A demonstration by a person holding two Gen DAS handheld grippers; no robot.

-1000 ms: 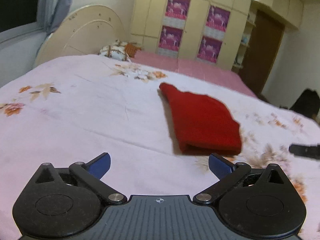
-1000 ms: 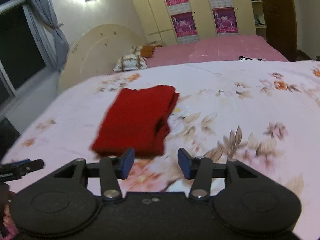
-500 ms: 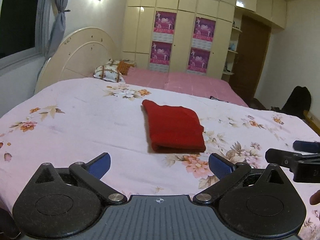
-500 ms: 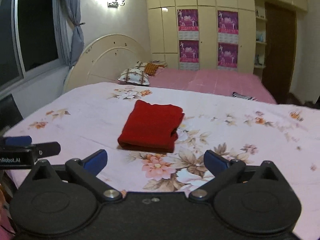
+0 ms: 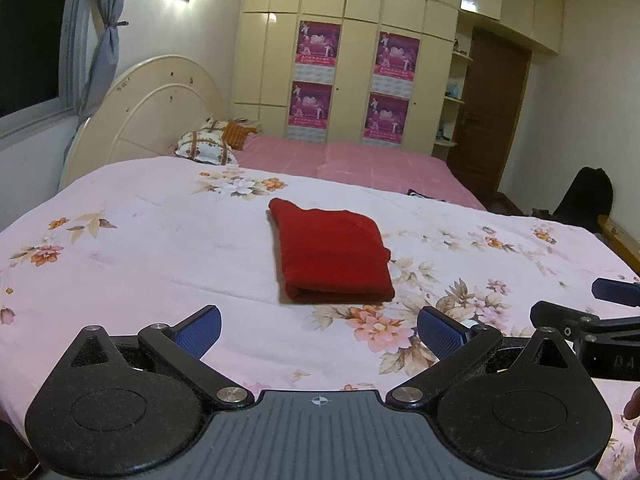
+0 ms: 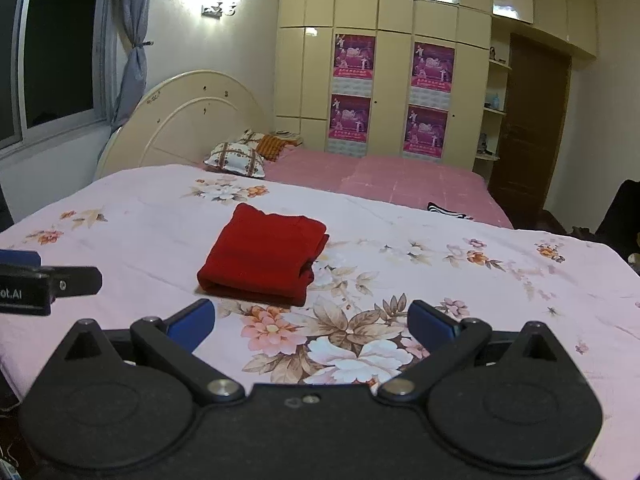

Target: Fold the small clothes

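Cloth (image 5: 334, 256) folded, lying on the bed.
The red bundle sits flat in the middle of the flowered sheet (image 5: 140, 248), apparently finished. Left gripper (image 5: 319, 330) and right gripper (image 6: 310, 322) hover near the bed's edge, both spread wide and empty, well clear so nothing disturbs the fold.

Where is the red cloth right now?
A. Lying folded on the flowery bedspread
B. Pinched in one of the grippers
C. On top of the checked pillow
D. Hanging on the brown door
A. The folded red knit garment lies flat on the pale pink floral bedspread, apart from the left gripper and the right gripper, whose blue-padded jaws both stand open with nothing between them.
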